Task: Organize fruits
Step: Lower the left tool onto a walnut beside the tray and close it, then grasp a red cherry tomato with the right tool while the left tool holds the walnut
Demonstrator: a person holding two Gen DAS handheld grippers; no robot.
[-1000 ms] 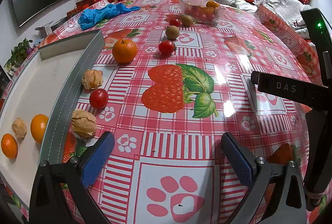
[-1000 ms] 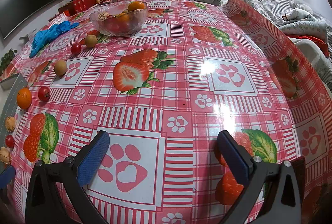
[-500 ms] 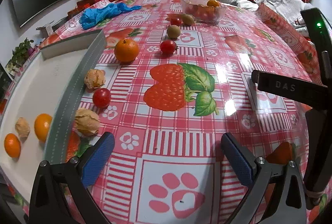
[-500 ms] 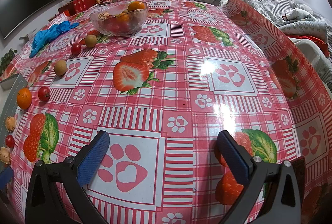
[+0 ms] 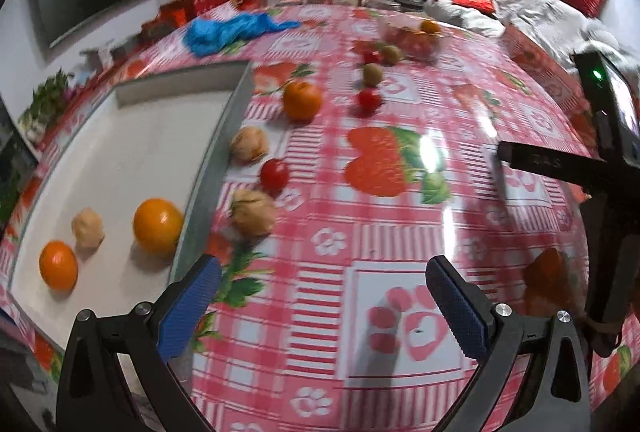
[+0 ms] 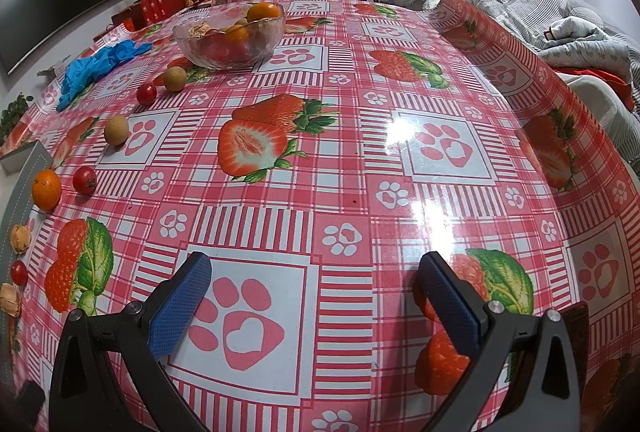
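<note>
1. The shallow white tray with grey rim (image 5: 208,151) sits at the table's left edge, apparently as the sorting spot: two oranges (image 5: 158,226) and one wrinkled walnut (image 5: 88,228) already lie inside.
2. More loose fruit, a walnut (image 5: 253,211) and a red cherry tomato (image 5: 274,173), lies just beside the rim, within easy reach.
3. The left gripper (image 5: 320,296) hangs spread wide, empty, above the tablecloth.
4. The right gripper (image 6: 314,296) is likewise wide apart, holding nothing.
</note>
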